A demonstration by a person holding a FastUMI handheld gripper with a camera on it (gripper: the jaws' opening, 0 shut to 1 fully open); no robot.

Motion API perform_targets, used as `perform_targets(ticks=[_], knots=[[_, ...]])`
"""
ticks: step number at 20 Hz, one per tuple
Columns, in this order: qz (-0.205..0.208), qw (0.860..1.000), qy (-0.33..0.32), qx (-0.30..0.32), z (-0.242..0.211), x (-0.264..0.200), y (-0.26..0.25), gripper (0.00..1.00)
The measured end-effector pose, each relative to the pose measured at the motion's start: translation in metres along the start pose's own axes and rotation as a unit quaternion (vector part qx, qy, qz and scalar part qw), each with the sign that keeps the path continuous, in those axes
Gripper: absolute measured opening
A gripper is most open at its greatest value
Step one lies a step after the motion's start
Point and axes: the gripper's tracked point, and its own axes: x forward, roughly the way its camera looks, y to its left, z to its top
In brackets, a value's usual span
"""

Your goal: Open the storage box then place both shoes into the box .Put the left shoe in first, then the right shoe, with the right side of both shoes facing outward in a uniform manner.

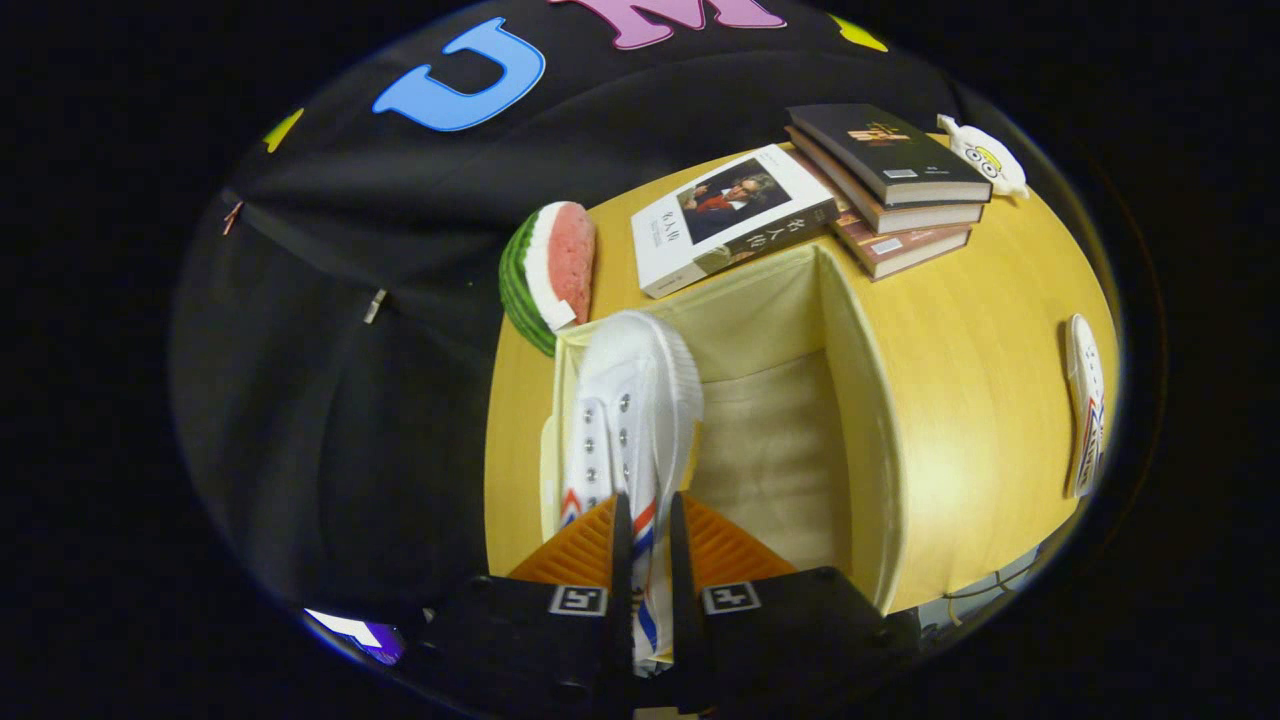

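Gripper (648,520) fingers clamped on the side of a white shoe (630,400), held toe-forward over the left part of the open storage box (860,400), whose cream interior lies beside it, with the second shoe (1085,400) lying on the yellow table (970,330) well right of the box.

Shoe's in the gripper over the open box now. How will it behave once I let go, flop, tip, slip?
The shoe looks like light canvas, pinched at its upper by the gripper, so the cloth may fold while the ribbed rubber toe stays stiff. Hanging toe-first into the box, it will probably drop and tip onto its side. The soft fabric box wall may give if nudged.
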Motion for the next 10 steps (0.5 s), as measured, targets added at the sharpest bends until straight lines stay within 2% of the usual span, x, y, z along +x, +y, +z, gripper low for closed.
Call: perform_targets(ticks=[3,6,10], knots=[[0.000,1.000,-0.001,-0.027,-0.001,-0.001,0.000,0.99],[-0.018,0.995,-0.044,-0.085,0.019,-0.038,-0.009,0.99],[-0.045,0.987,-0.115,-0.098,0.060,-0.105,-0.054,0.99]])
